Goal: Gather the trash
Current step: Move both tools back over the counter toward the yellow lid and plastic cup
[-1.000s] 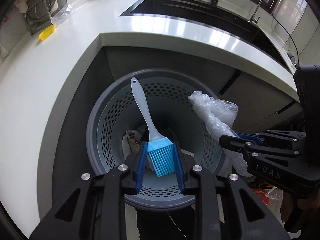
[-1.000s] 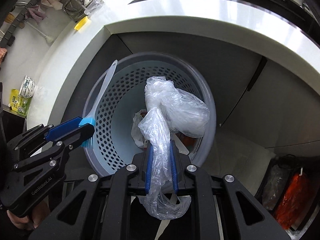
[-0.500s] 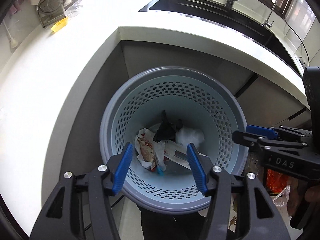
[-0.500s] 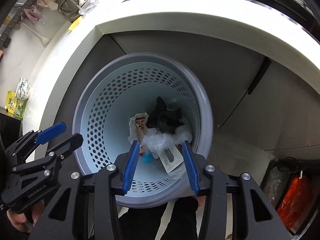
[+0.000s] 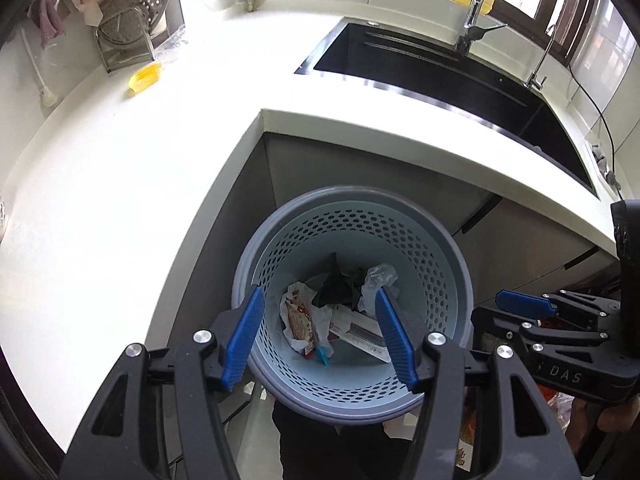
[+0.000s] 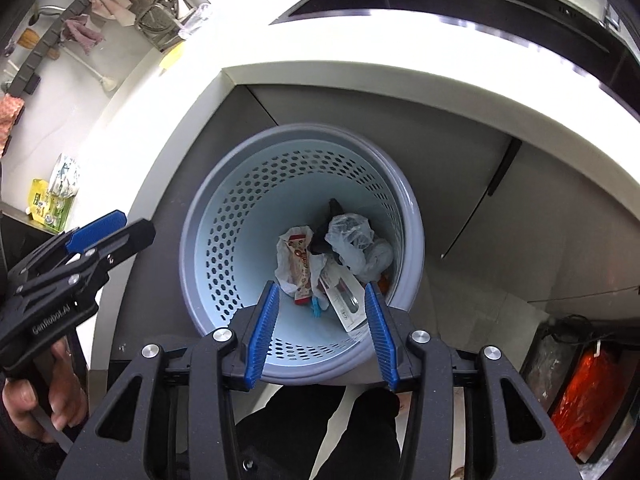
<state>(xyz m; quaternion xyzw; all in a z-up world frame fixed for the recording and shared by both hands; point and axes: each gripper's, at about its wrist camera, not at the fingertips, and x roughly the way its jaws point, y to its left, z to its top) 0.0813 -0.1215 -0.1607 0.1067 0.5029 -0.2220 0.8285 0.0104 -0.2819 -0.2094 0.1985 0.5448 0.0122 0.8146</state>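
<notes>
Below the tabletop's point(image 5: 120, 184) inner corner, I hold both tongs, left point(image 5: 320, 340) and right point(image 6: 320, 330), spread apart and empty above the bin point(image 5: 448, 240), so dropped trash like the plastic bag point(image 6: 352, 236) lands inside.

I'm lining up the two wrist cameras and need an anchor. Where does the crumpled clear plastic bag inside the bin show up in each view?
Left wrist: the clear plastic bag lies at the bin's bottom, just right of centre, above the right fingertip.
Right wrist: the bag sits right of centre, beside the snack wrapper.
Shared landmark: the perforated blue bin under the white counter's corner.
</notes>
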